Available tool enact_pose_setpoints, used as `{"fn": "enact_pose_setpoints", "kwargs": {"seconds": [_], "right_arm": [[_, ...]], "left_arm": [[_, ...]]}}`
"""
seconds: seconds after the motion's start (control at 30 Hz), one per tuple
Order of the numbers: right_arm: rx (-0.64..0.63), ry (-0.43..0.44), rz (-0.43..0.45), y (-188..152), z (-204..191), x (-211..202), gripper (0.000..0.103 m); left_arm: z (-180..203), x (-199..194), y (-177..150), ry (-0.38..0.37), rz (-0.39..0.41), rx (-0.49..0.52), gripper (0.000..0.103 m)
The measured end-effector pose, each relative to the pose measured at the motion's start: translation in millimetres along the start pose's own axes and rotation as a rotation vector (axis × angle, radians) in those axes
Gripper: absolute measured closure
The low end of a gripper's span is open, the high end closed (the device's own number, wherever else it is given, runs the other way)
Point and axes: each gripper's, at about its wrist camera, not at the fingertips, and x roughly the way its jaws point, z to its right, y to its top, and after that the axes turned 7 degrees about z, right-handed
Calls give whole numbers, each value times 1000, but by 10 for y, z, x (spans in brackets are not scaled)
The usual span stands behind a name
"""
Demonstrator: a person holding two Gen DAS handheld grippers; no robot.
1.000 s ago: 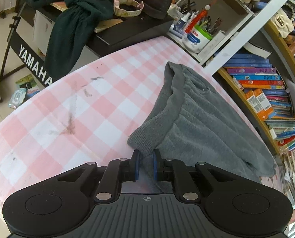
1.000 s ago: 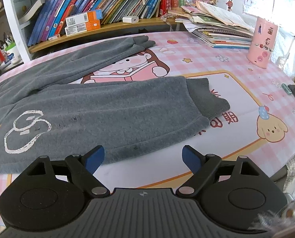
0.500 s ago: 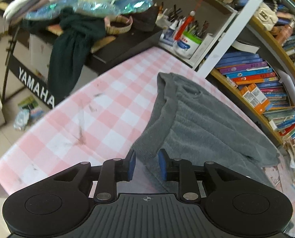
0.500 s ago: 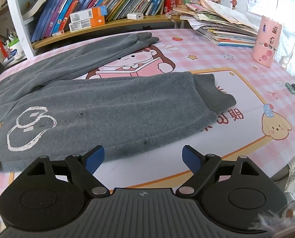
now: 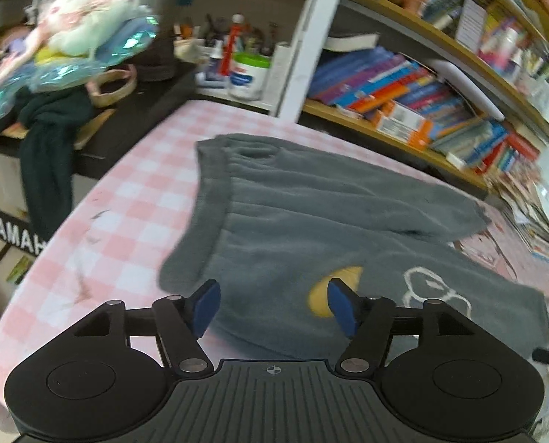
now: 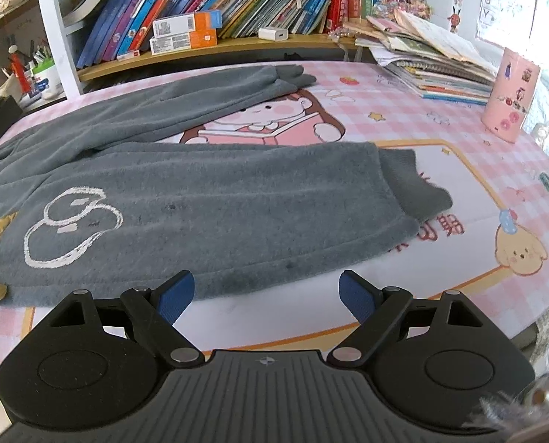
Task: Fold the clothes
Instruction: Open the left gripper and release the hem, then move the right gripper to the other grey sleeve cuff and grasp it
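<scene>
Grey fleece trousers [image 6: 208,199] lie spread flat on the pink checked table [image 6: 459,129], waistband to the left, two legs running right. The near leg carries a white outline print [image 6: 67,221] and ends in a ribbed cuff [image 6: 415,184]. In the left wrist view the trousers [image 5: 311,221] show their waistband corner [image 5: 186,262] and a yellow patch [image 5: 330,291]. My left gripper [image 5: 272,308] is open and empty just above the waist end. My right gripper [image 6: 265,297] is open and empty at the near hem of the near leg.
Bookshelves [image 6: 208,18] run along the table's far edge. A stack of books and papers [image 6: 433,66] and a pink cup [image 6: 511,107] stand at the far right. A black keyboard stand with dark clothes [image 5: 49,140] sits beyond the table's left end, beside a pen pot [image 5: 245,74].
My left gripper has let go of the waistband corner and opened wide, lifting and swinging right over the trousers. The waistband has dropped flat. My right gripper stays open, a little closer to the leg.
</scene>
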Motion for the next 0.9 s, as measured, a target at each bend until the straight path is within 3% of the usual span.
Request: {"fn": "enact_pose_setpoints", "kwargs": {"seconds": [0.3,0.5,0.9], "right_arm": [[9,-10,33,318,250,206,17],[-38,39,53,711,336,536,17],[-135,166,35,1368,502,1294,17]], "left_arm": [[242,251,74,3,-12,-2,34],[391,486,225,42,5,-33,32],[711,896,668,77,-18,34,27]]}}
